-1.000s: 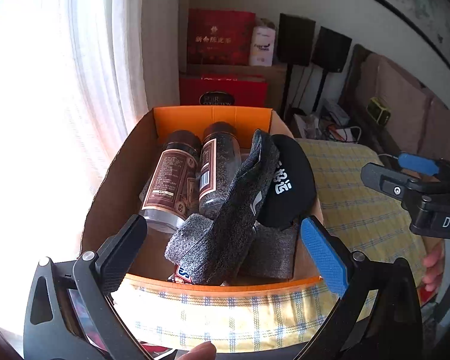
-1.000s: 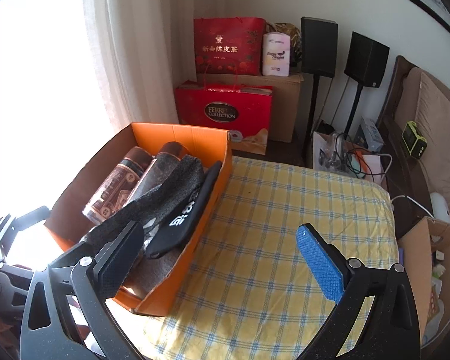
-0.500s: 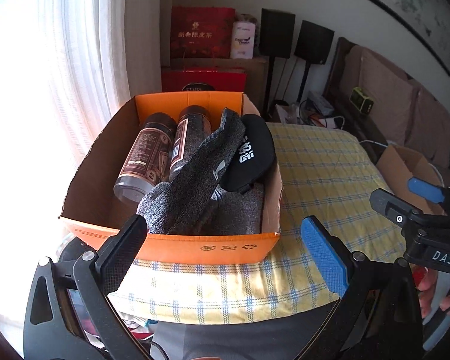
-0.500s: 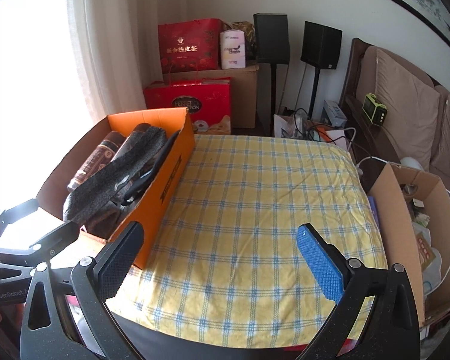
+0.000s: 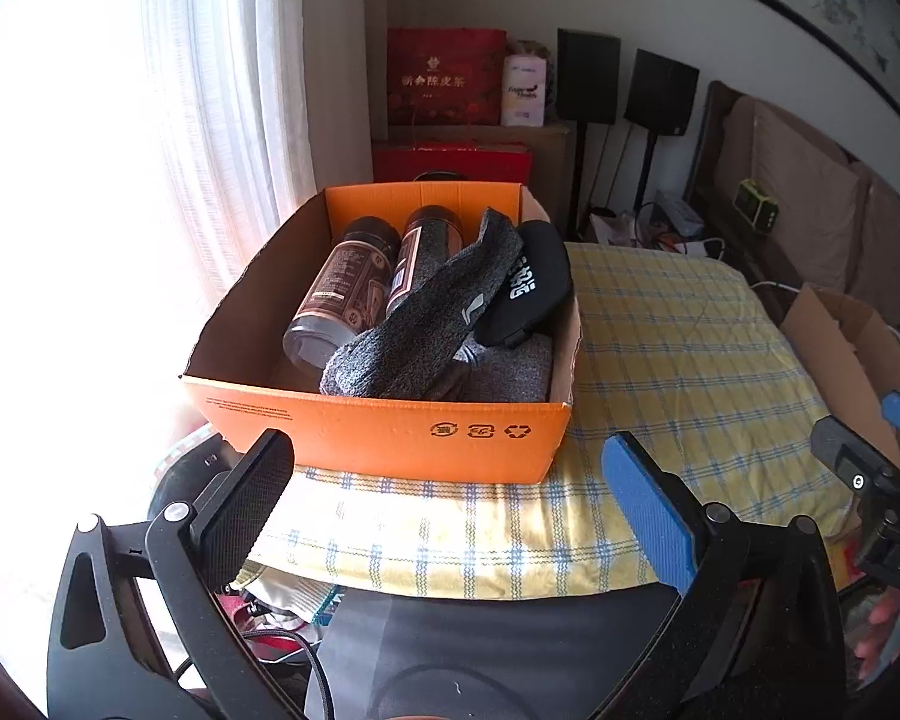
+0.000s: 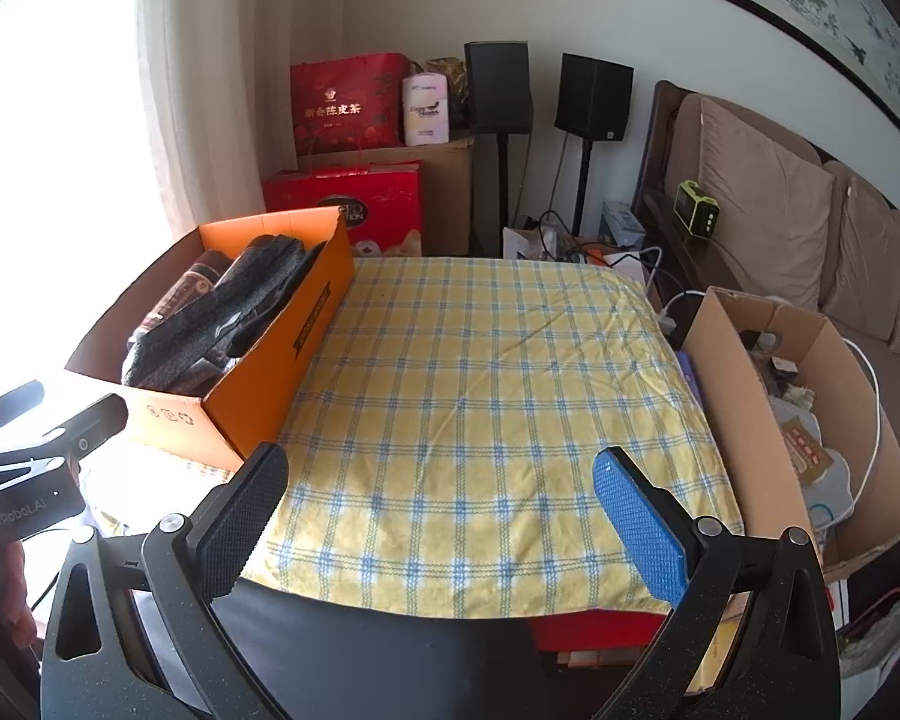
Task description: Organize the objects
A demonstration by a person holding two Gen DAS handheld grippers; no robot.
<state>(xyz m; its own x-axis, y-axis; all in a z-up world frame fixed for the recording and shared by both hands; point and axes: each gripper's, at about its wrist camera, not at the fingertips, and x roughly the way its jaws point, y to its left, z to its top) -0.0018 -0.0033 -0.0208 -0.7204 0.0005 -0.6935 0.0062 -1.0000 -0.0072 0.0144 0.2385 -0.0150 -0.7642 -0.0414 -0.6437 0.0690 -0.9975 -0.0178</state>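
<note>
curtains (image 5: 222, 120) hang bright at the far left, beside an orange cardboard box (image 5: 390, 438) that sits on the left part of a yellow checked cloth (image 6: 480, 372) covering the surface; inside the box, two brown bottles (image 5: 342, 294) lie side by side along its left half, tilted with their caps toward the far wall; a grey sock (image 5: 426, 324) lies slanted across the middle, partly over the second bottle; a black cloth item with white lettering (image 5: 528, 291) rests just right of the sock against the right wall; another grey piece (image 5: 510, 372) lies under both in the near right corner; left tool (image 5: 450, 498) hovers in front of the box's near wall, jaws wide apart and holding nothing, one black pad and one blue; right tool (image 6: 444, 510) hangs over the near edge of the cloth, well right of the box, its jaws likewise spread with nothing between them; red gift bags (image 6: 348, 102) and two black speakers (image 6: 594, 96) stand by the back wall; brown open carton (image 6: 750, 396) with clutter sits at the far right, just beside the cloth's edge.
</note>
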